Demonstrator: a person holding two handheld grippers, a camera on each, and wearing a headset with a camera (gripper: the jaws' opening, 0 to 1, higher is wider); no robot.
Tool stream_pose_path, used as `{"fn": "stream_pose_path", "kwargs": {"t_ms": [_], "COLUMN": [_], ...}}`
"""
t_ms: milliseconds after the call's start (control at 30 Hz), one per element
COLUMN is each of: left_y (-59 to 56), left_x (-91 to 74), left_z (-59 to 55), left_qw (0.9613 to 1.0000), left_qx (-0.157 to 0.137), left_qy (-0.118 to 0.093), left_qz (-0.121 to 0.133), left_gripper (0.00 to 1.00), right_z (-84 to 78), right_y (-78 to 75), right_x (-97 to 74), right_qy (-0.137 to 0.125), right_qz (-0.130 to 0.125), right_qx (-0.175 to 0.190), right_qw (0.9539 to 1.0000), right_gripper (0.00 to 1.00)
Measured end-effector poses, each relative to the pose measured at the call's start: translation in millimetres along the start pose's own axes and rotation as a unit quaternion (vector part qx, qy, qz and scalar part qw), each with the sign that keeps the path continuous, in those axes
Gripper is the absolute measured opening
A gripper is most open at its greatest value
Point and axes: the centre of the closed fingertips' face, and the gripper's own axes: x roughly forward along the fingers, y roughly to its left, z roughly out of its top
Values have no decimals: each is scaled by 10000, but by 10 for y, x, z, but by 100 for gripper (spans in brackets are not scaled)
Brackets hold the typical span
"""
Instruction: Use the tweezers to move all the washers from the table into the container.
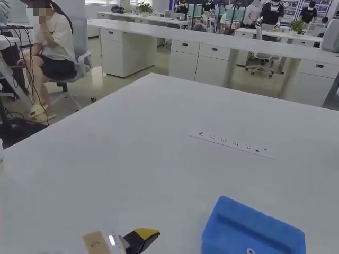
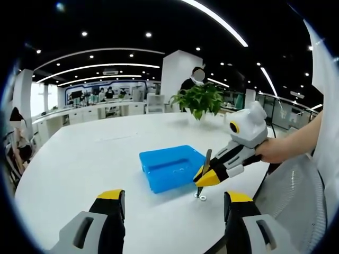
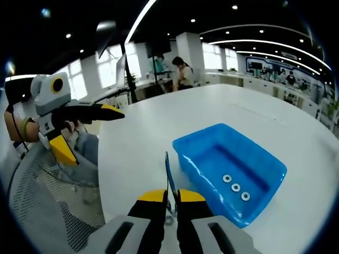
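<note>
In the head view, a white table (image 1: pixel 132 159) runs away from the camera, with a power strip (image 1: pixel 233 143) set flush in its top. The blue container (image 1: pixel 254 230) sits at the bottom right. Just left of it, a gripper (image 1: pixel 140 238) pokes in from the bottom edge with a yellow-and-black tip; I cannot tell which side it is or how its jaws stand. A person sits on an office chair (image 1: pixel 74 66) at the far left.

In the left gripper view, the left gripper (image 2: pixel 175 194) has its jaws spread wide, with nothing between them. Beyond it, the right gripper (image 2: pixel 207 179) is clamped on the tweezers (image 2: pixel 206 161), which point down at one washer (image 2: pixel 202 197) lying on the table just beside the container's near corner. A potted plant (image 2: pixel 198 100) stands on the far side of the table.

In the right gripper view, the right gripper (image 3: pixel 172 197) has its jaws pressed narrow on the tweezers (image 3: pixel 168 172), whose thin blades rise between them beside the container (image 3: pixel 220 156). Three washers (image 3: pixel 236 187) lie in a row on the container's floor. The left gripper (image 3: pixel 95 135) hangs at the left, well apart from the container, jaws gaping and empty, above a mesh chair (image 3: pixel 37 196).
</note>
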Motion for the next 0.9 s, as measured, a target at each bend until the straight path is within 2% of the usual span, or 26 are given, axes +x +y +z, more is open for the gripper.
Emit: {"fn": "stream_pose_path", "kwargs": {"t_ms": [233,333,700,900], "left_y": [-7,-4,4,2], "left_x": [-1,-4,-4,-1], "left_z": [-5,-4,10,17], "left_qw": [10000,10000,10000,10000], "left_qx": [28,30,4,-3], "left_qy": [18,13,-27,-59], "left_qz": [-11,-3,15,-1], "left_gripper": [77,77,77,77], "right_z": [2,12,267,406], "right_y": [-35,-22,-43,-58], "right_x": [-11,-17,-158,-216], "right_qy": [-76,-132,-521,-670], "right_qz": [-132,-88,-33,84], "right_qx": [107,358,642,650], "right_qw": [9998,9992,9966,9956], "right_gripper": [3,3,3,3]}}
